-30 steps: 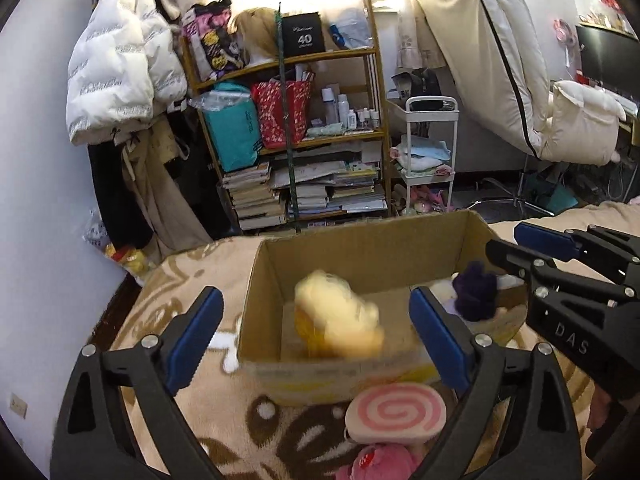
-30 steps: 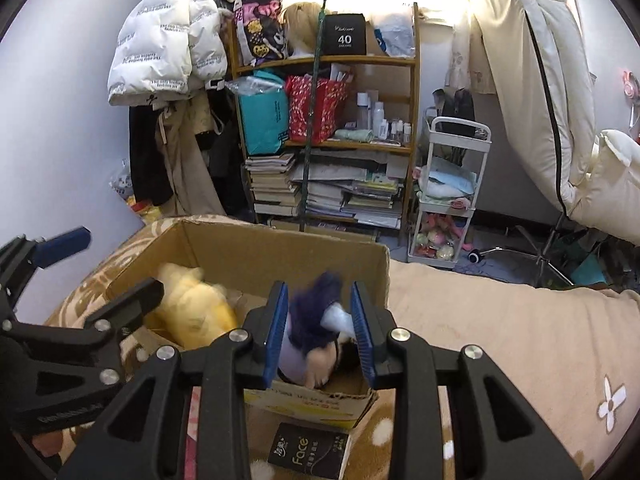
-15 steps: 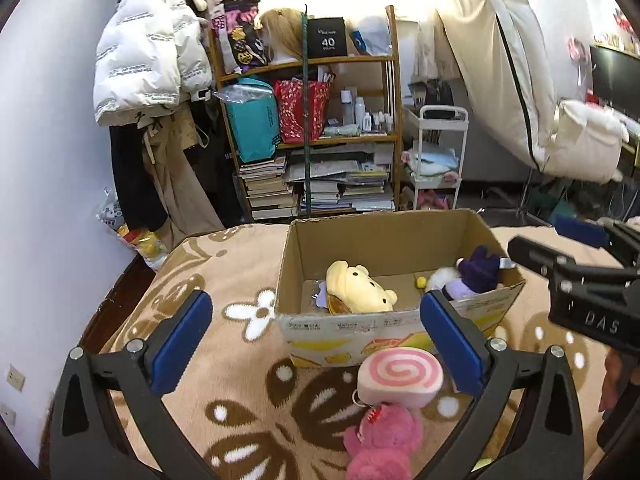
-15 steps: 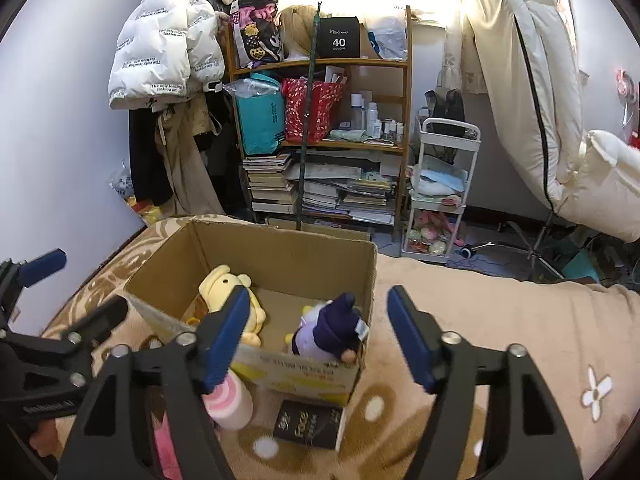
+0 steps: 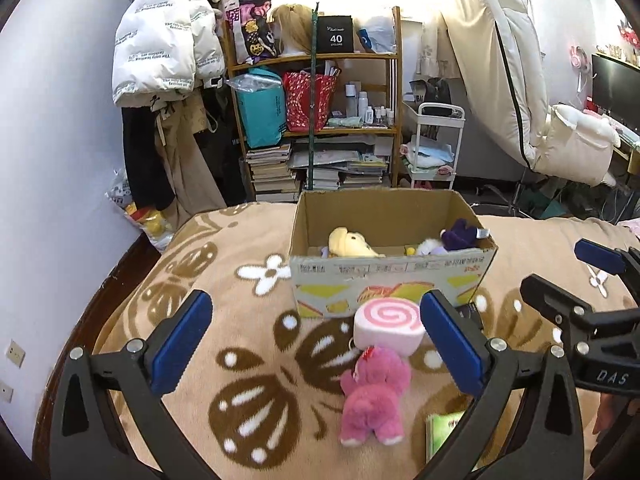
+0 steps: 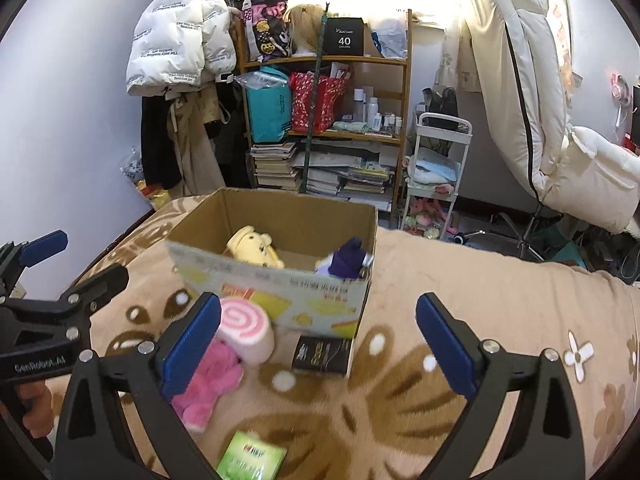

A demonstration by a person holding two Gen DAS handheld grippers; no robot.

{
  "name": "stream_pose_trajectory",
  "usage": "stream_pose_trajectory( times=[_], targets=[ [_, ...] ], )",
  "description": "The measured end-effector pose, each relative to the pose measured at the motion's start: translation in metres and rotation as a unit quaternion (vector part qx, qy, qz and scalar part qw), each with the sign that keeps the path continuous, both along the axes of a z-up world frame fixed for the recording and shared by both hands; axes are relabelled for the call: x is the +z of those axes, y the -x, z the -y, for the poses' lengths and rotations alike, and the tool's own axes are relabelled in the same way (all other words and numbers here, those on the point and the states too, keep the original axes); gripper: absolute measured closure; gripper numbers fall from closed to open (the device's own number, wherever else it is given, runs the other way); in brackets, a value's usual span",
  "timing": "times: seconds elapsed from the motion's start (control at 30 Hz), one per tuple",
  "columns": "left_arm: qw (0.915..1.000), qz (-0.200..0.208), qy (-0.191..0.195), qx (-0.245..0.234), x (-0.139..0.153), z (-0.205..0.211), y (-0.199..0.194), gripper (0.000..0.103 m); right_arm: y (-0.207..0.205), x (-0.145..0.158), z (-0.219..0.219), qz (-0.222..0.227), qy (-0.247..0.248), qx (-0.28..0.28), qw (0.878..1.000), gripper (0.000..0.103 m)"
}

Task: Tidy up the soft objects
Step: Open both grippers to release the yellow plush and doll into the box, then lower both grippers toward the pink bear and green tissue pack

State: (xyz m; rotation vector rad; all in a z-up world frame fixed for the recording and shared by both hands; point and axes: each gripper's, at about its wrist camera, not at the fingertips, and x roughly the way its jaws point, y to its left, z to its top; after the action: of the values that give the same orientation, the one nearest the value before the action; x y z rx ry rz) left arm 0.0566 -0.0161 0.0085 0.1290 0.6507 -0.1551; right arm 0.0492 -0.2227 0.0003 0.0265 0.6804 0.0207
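An open cardboard box stands on a tan flowered blanket. Inside lie a yellow plush and a purple plush. A pink swirl roll cushion and a pink teddy lie in front of the box. My left gripper is open above them, holding nothing. The jaws of my right gripper are opening, with nothing held between them; it hovers near the box's front right corner.
A black packet leans at the box's front and a green packet lies nearer. Behind the bed are a cluttered bookshelf, a white cart, hanging coats and a covered chair. The bed edge drops off at the left.
Both grippers have drawn back from the box and risen a little. The right one let go of the purple plush, which now lies in the box; the yellow plush has settled there too.
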Motion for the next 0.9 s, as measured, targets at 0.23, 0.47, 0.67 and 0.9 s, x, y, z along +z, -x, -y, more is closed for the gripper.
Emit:
stream_pose_trajectory(
  times=[0.23,0.47,0.67,0.9],
  targets=[
    [0.9995,-0.03,-0.005,0.01,-0.004,-0.007,0.011,0.001,0.024,-0.006,-0.011,-0.024,0.013,0.002,1.0,0.001],
    [0.9984,-0.054,-0.009,0.018,-0.01,-0.01,0.011,0.001,0.029,-0.019,-0.019,-0.059,0.023,0.006,0.998,0.001],
    [0.997,-0.074,-0.008,0.022,-0.019,-0.011,0.005,0.001,0.025,-0.028,-0.02,-0.076,0.017,0.01,0.997,0.001],
    [0.9927,-0.119,-0.012,0.01,-0.04,-0.004,-0.004,0.001,0.015,-0.046,-0.016,-0.117,-0.011,0.006,0.993,0.001]
  ],
)
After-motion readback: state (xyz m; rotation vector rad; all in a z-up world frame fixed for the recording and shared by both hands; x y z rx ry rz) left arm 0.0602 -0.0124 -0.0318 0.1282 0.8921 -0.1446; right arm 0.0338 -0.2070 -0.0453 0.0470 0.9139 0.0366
